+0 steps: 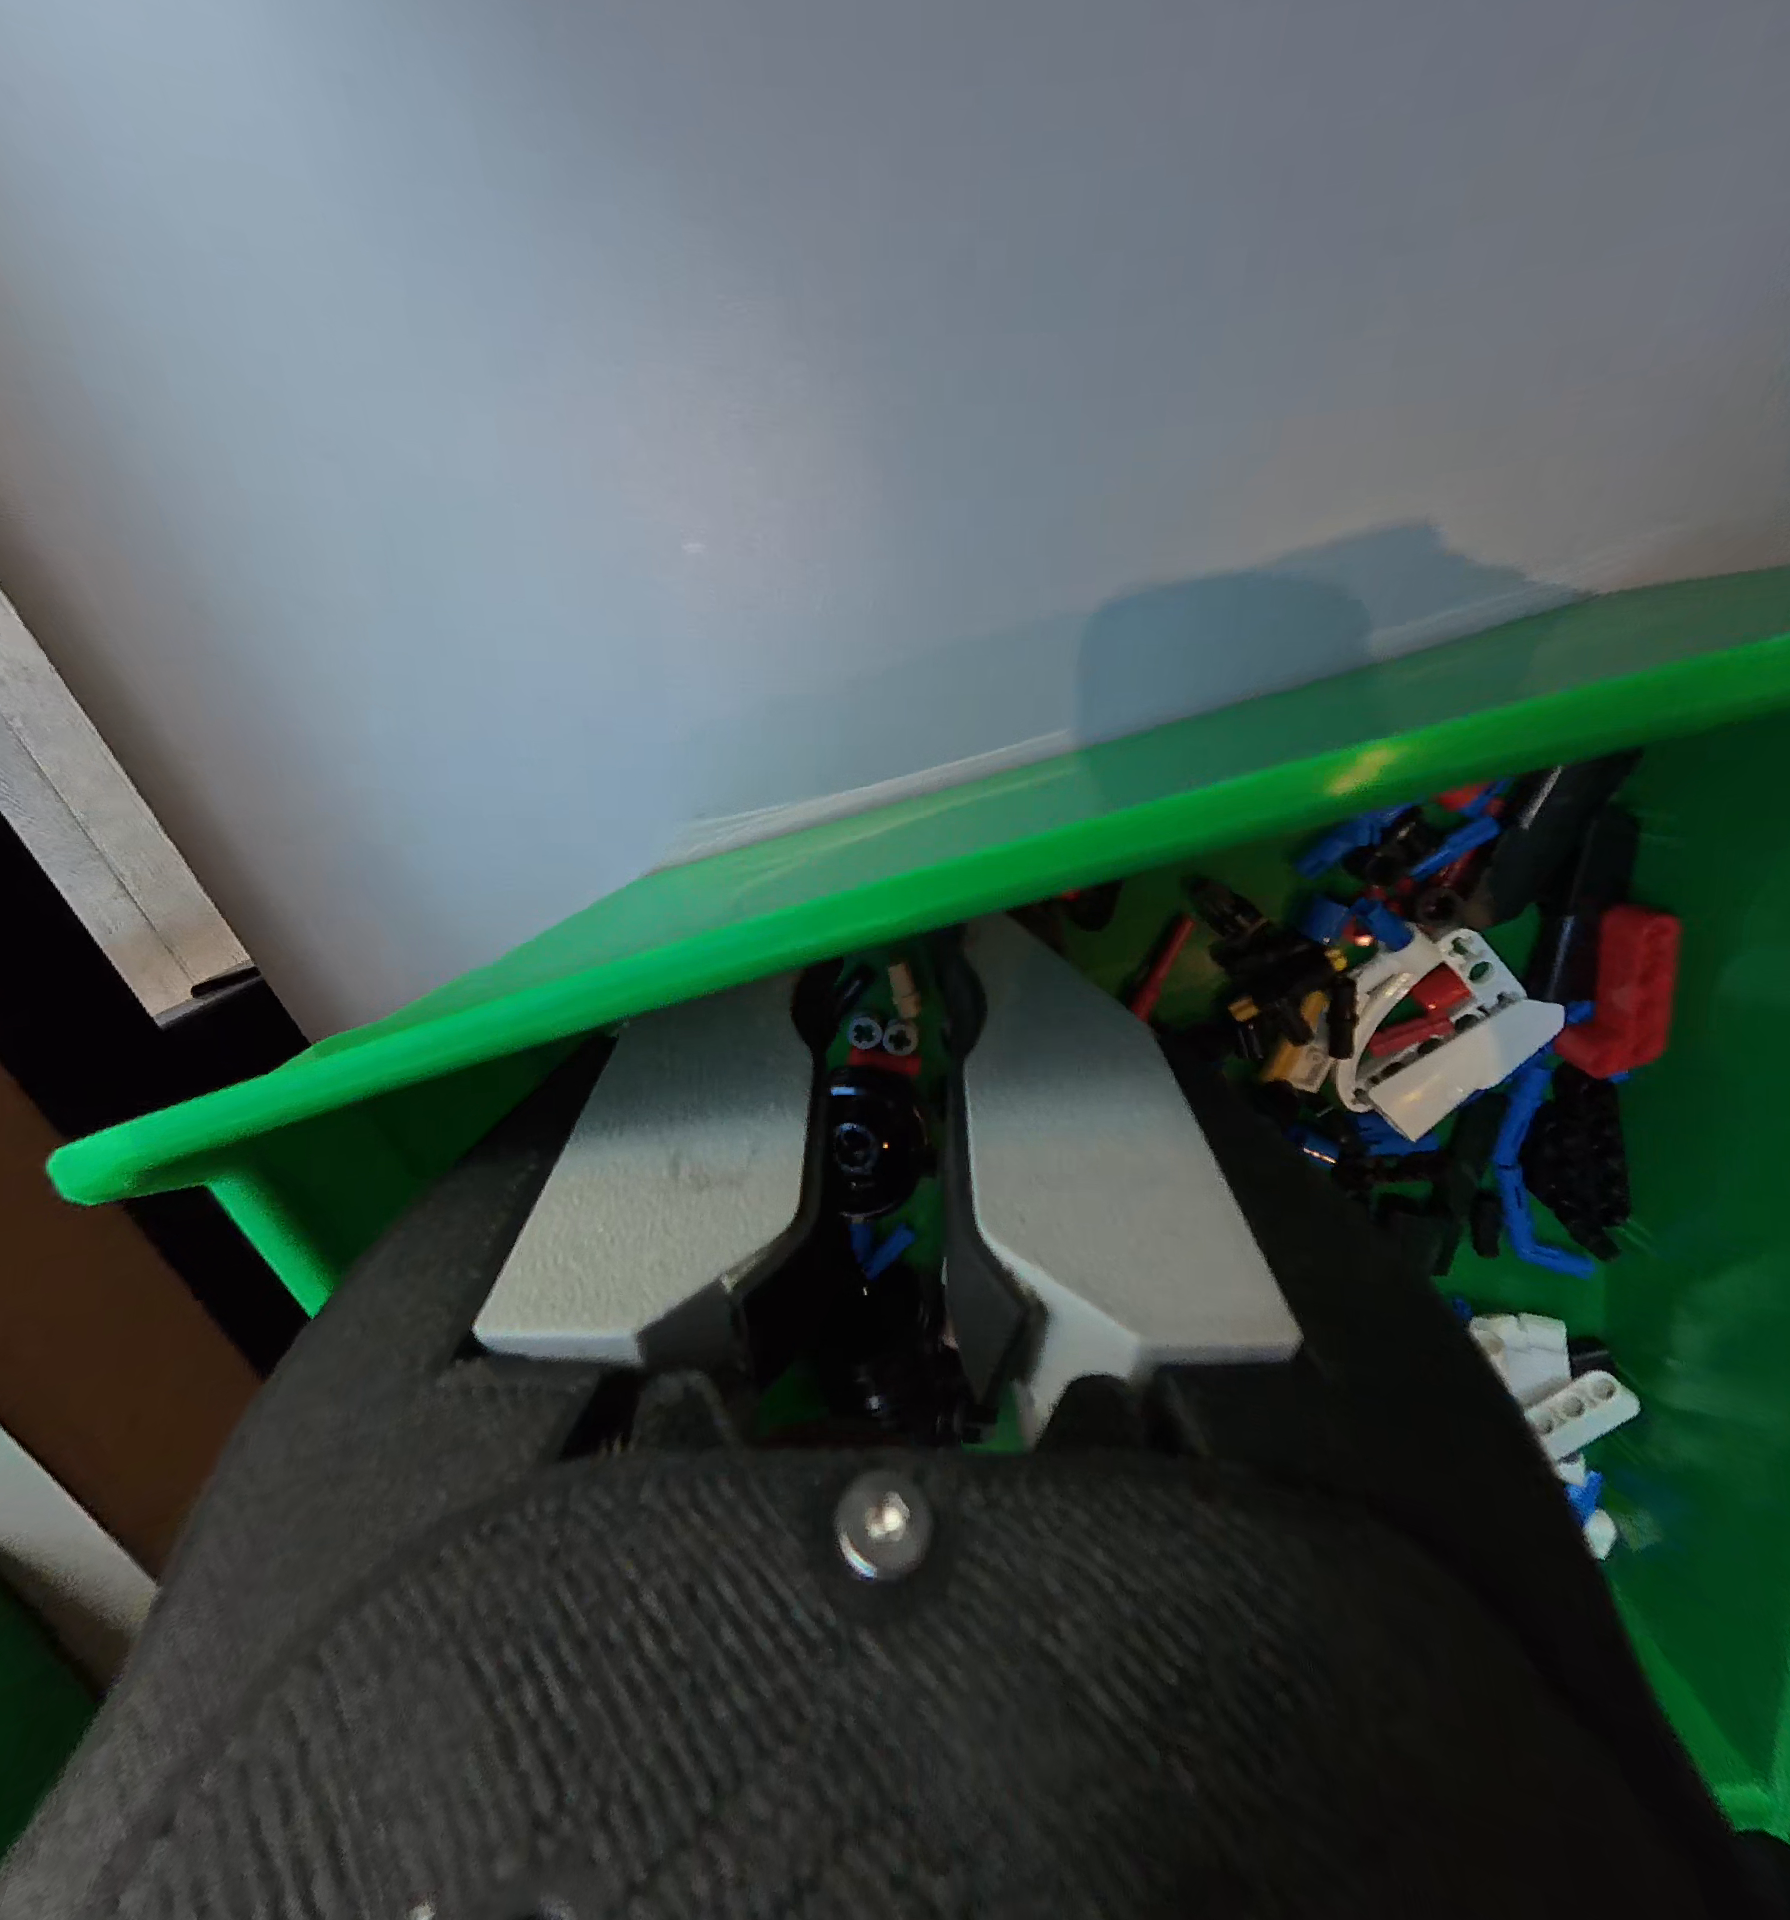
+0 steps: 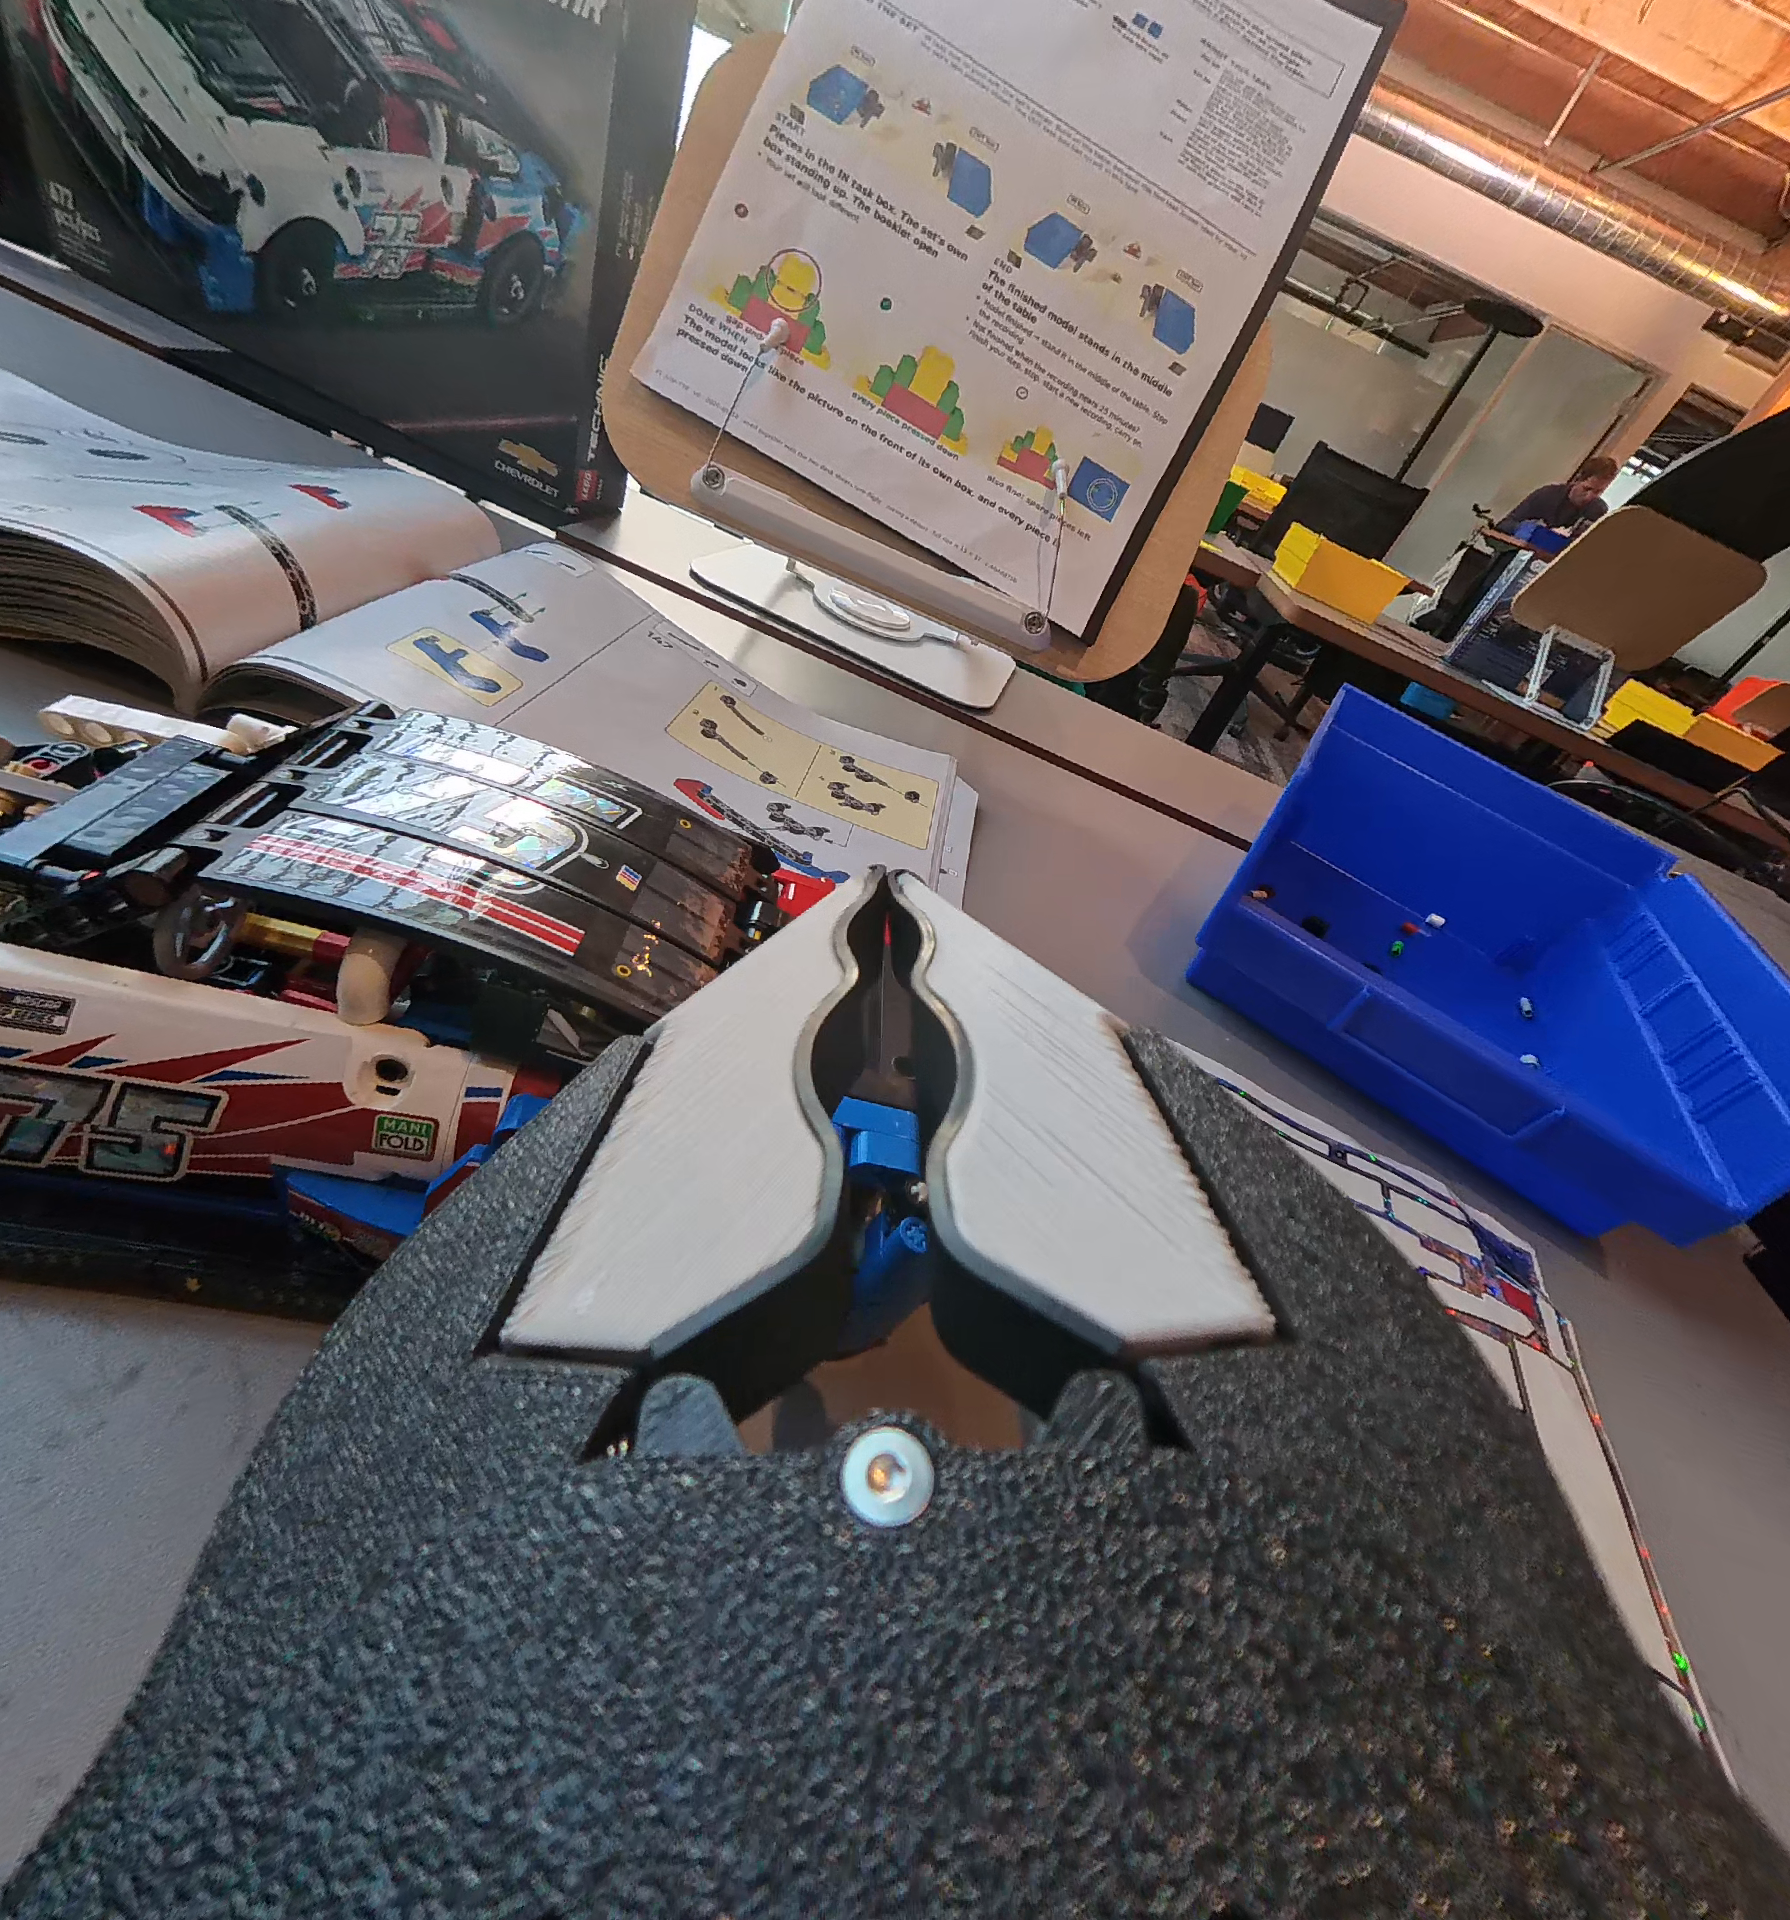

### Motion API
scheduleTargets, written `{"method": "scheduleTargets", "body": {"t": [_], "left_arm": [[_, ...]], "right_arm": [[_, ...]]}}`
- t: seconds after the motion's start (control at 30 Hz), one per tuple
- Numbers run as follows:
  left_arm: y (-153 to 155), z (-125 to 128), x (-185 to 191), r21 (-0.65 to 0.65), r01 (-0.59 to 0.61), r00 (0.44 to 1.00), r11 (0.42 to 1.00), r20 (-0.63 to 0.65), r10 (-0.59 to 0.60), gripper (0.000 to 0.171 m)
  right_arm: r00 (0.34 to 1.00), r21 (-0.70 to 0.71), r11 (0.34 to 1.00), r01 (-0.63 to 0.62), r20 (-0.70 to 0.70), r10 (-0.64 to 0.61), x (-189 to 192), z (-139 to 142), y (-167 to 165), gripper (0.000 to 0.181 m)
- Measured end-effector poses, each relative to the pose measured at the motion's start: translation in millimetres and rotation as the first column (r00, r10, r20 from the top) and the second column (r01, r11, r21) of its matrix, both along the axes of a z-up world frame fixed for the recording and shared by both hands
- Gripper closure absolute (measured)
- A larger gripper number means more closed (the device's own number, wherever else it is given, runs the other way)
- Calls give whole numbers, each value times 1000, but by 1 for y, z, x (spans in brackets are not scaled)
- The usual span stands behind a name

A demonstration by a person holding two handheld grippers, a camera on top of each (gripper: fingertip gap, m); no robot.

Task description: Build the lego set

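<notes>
Two grippers in use. Left gripper (image 1: 886, 1023) reaches into green bin (image 1: 974, 831), fingers parted, nothing gripped; a black wheel-like piece (image 1: 865, 1143) lies between them on the bin floor. Loose pieces (image 1: 1410, 1018) heaped right of centre in that frame. Right gripper (image 2: 888, 883) clenched, tips together, over the partly built car (image 2: 278, 935) at left centre on the worktop (image 2: 1078, 862). Open instruction booklet (image 2: 247, 582) beyond the car; blue bin (image 2: 1493, 987) at right; set box (image 2: 351, 208) upper left.
</notes>
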State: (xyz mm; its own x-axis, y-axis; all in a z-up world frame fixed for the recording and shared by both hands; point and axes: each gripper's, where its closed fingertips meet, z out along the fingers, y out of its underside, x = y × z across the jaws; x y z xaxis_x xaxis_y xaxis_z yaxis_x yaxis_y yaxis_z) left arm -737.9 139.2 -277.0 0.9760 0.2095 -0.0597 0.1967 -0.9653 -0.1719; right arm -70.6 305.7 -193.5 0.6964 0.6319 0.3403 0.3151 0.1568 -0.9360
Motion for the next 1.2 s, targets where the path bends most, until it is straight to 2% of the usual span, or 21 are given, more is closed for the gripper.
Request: {"method": "scheduleTargets", "body": {"t": [0.03, 0.07, 0.2, 0.47, 0.77, 0.87, 1.03, 1.2], "left_arm": [[0, 0, 2, 11, -4, 1000, 1000, 12, 4, 161], [1, 0, 3, 23, -10, 1000, 1000, 24, 9, 165], [0, 0, 0, 60, -58, 998, 997, 11, 57, 157], [-1, 0, -1, 129, -127, 992, 983, 36, 123, 155], [-5, -1, 11, 134, -123, 991, 983, 68, 115, 158], [-5, 0, 16, 123, -102, 994, 987, 61, 95, 151], [0, 9, 6, 161, -112, 993, 981, 47, 106, 151], [4, 2, 4, 148, -105, 994, 983, 52, 99, 152]], "right_arm": [[1000, 0, 1000, 0, -3, 0, 0, 0, 0, 181], [1000, 1, 1000, -1, -5, 1, 0, 1, 0, 181], [1000, 3, 1000, -7, -13, 7, 0, 2, -1, 181], [999, 6, 1000, -18, -29, 18, 0, 5, -3, 181], [999, 11, 1000, -20, -39, 21, 1, 7, -4, 181], [999, 12, 1000, -22, -38, 22, 1, 7, -4, 181], [999, 11, 1000, -22, -43, 22, 1, 7, -5, 181], [999, 11, 1000, -23, -40, 24, 1, 7, -5, 181]]}}
